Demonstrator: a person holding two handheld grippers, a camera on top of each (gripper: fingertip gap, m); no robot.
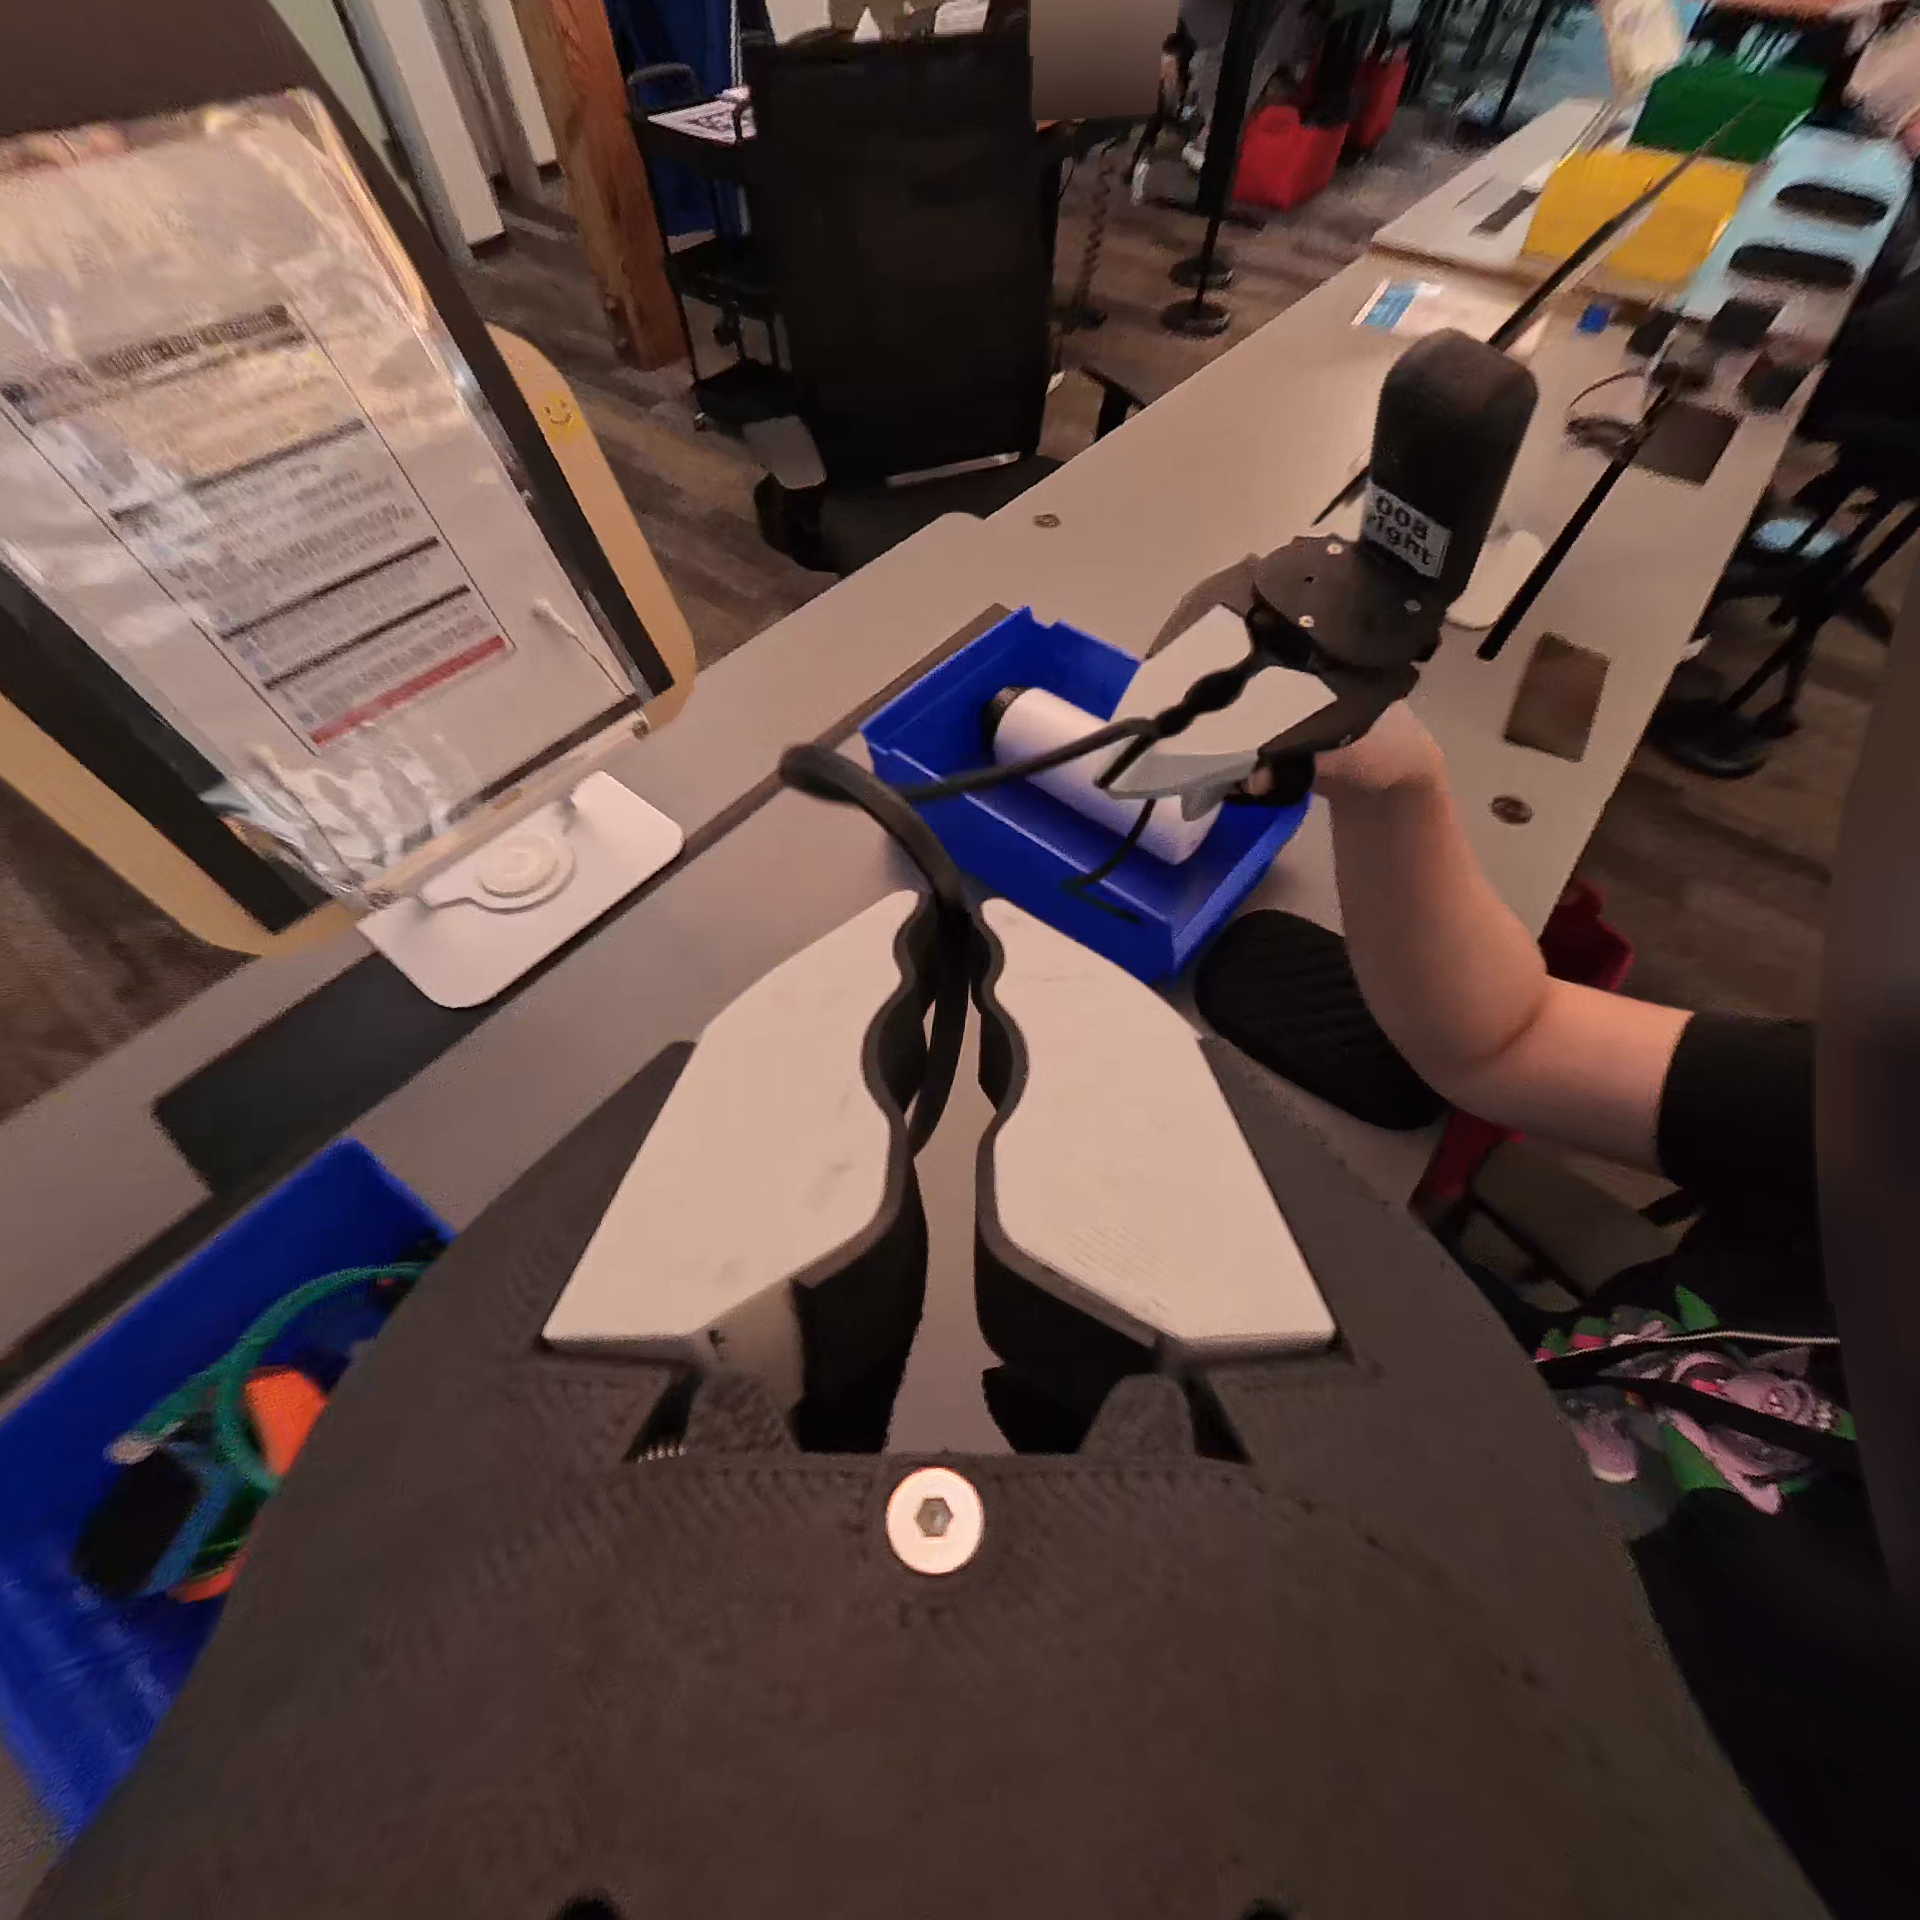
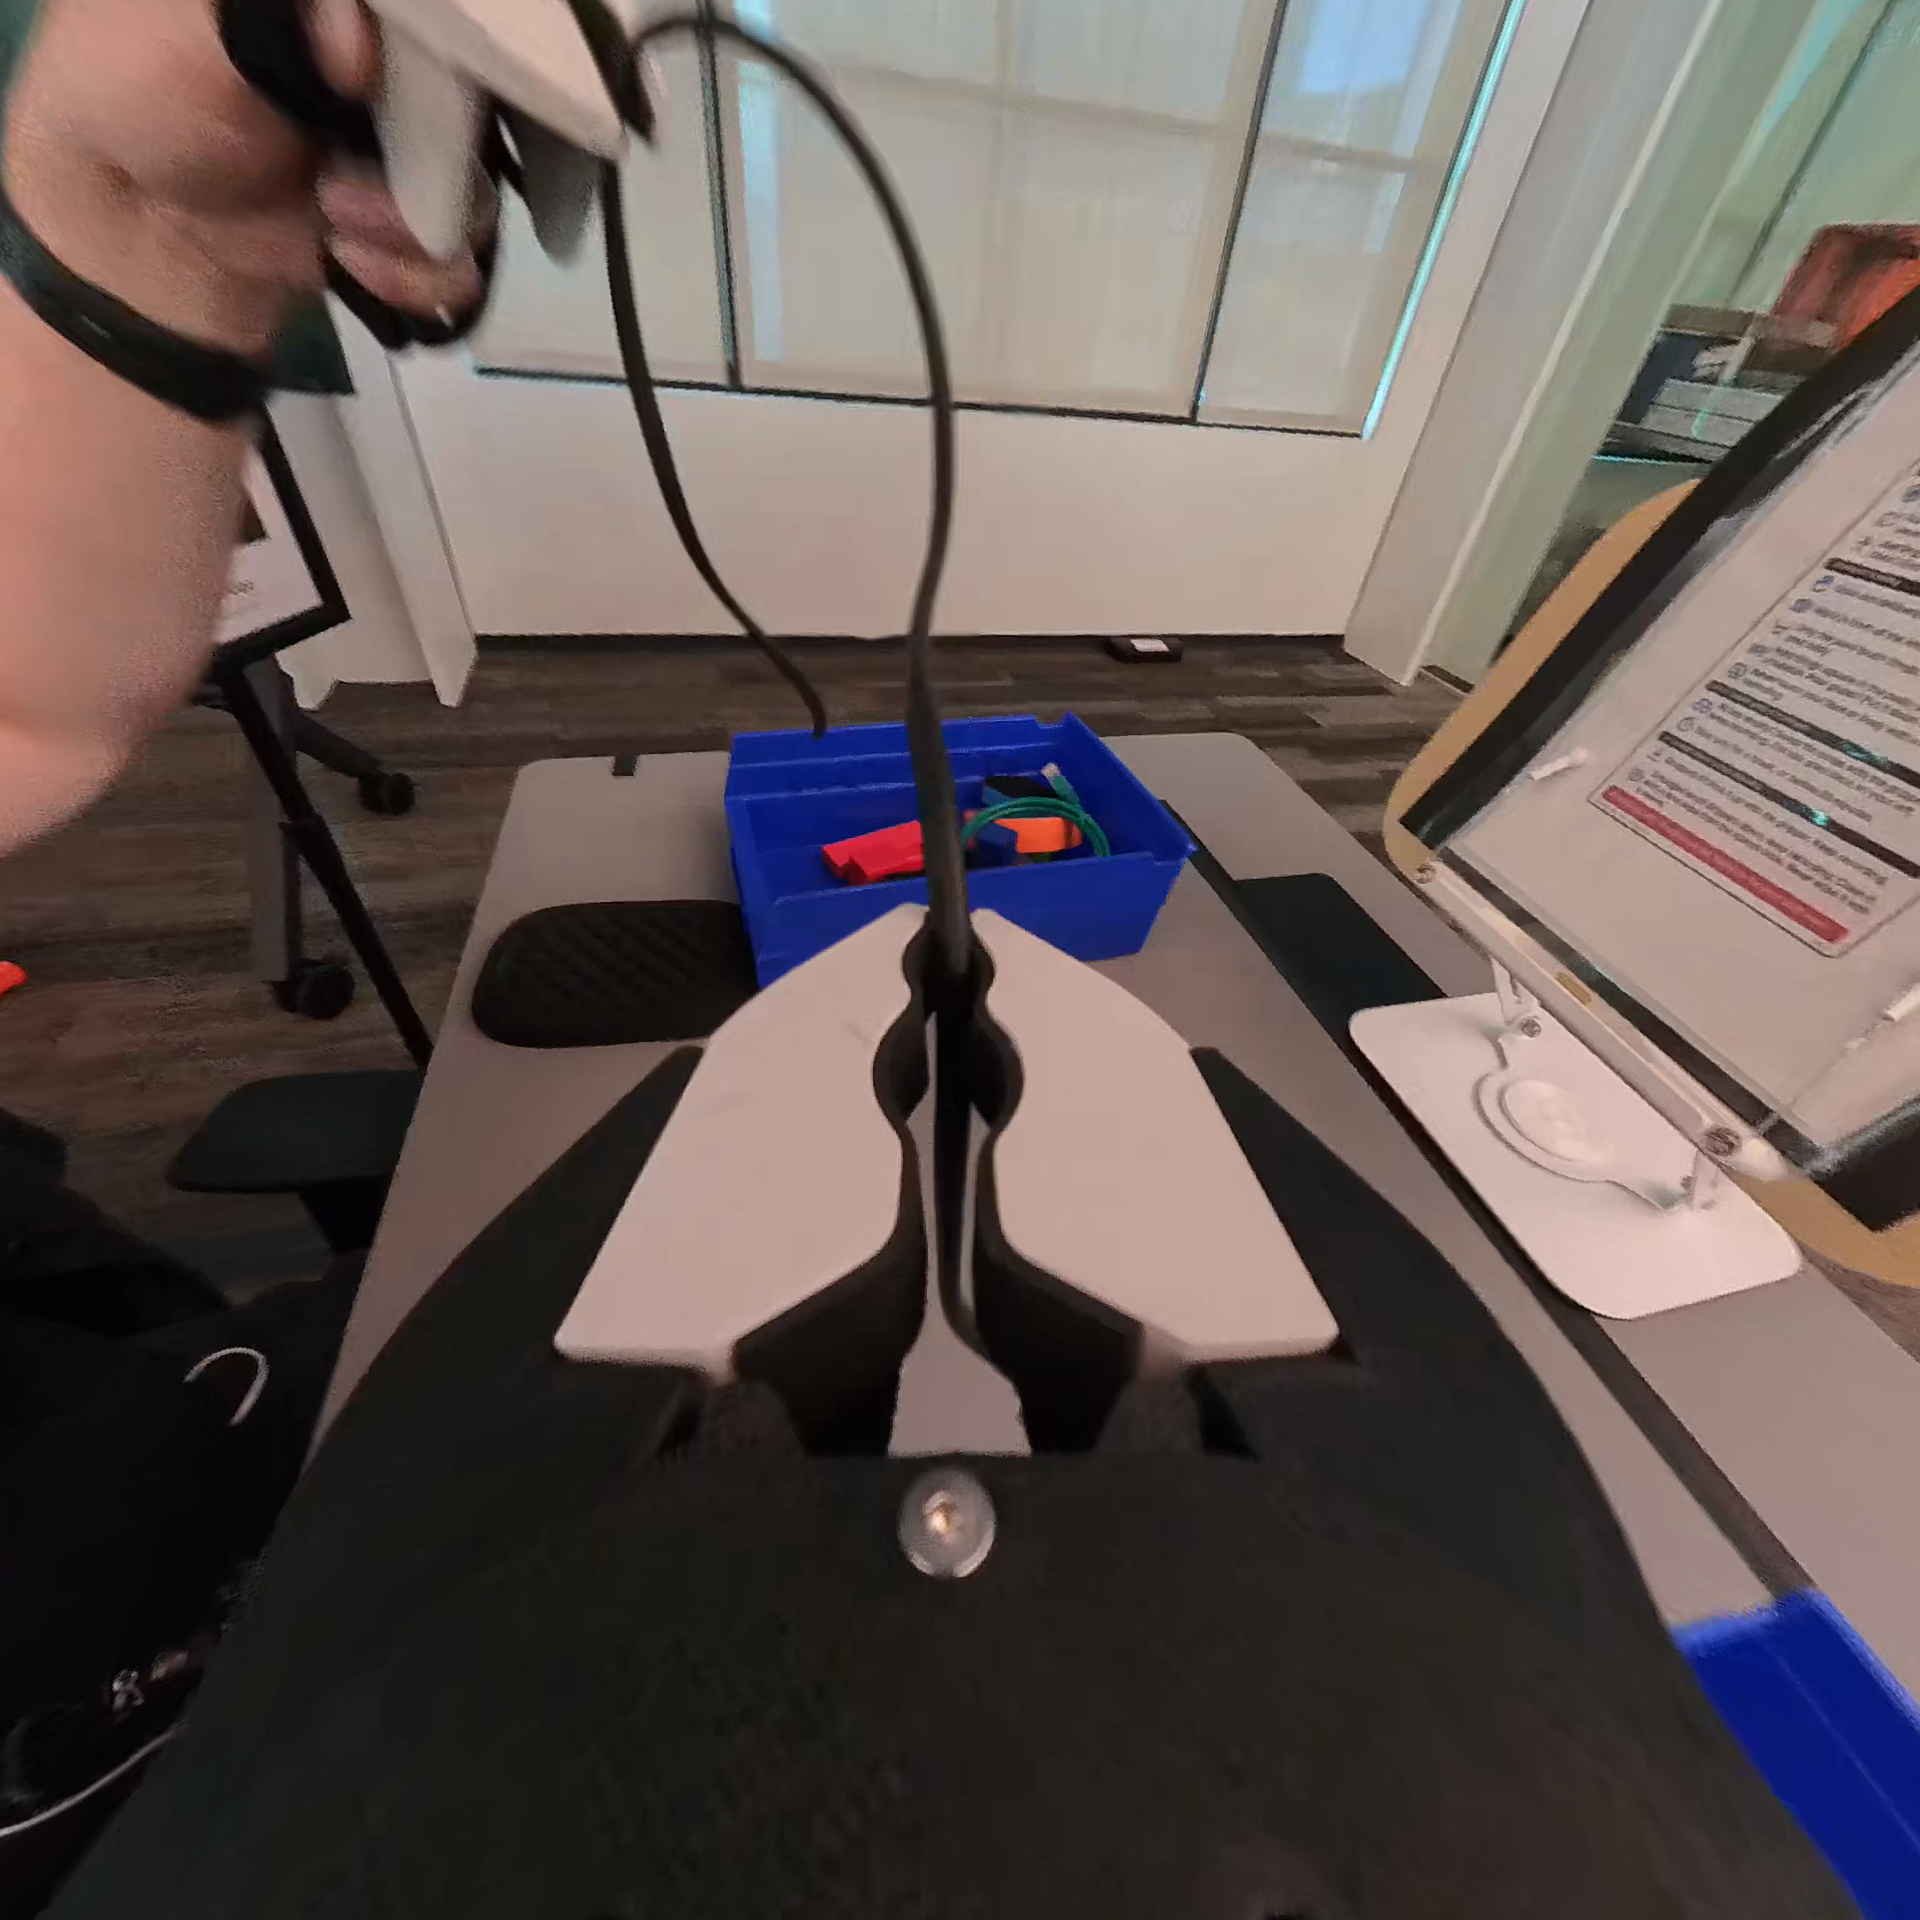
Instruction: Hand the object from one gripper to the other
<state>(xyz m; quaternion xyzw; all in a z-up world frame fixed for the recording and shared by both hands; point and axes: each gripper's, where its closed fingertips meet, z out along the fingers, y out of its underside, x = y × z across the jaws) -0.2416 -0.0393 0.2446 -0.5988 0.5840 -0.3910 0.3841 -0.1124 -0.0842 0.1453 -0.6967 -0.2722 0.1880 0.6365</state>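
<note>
Black cable [image 1: 940,1023] runs between both tools at once: the left gripper [image 1: 948,935] has its 2 grey fingers [image 1: 769,1132] pressed together on one stretch of it, and the right gripper [image 2: 948,940] has its own fingers [image 2: 1117,1153] clamped on another. In the left wrist view the cable leaves the left fingertips, loops forward and reaches the right gripper, held ahead and to the right of them above a blue bin [image 1: 1081,831] with a white roll [image 1: 1091,784] inside. In the right wrist view the cable arcs up from the right fingertips to the left gripper, blurred at upper left; a loose end hangs down toward a second blue bin [image 2: 1039,904] of coloured parts just beyond the fingertips.

Judging by this, the handover sits at its shared-grip point. To do it well, the receiving fingers should be confirmed tight first, with the cable seated in the pad grooves. Only then should the giving fingers part, fully, and draw straight back so the pads do not drag the slack loop. Which side gives, I cannot tell.
</note>
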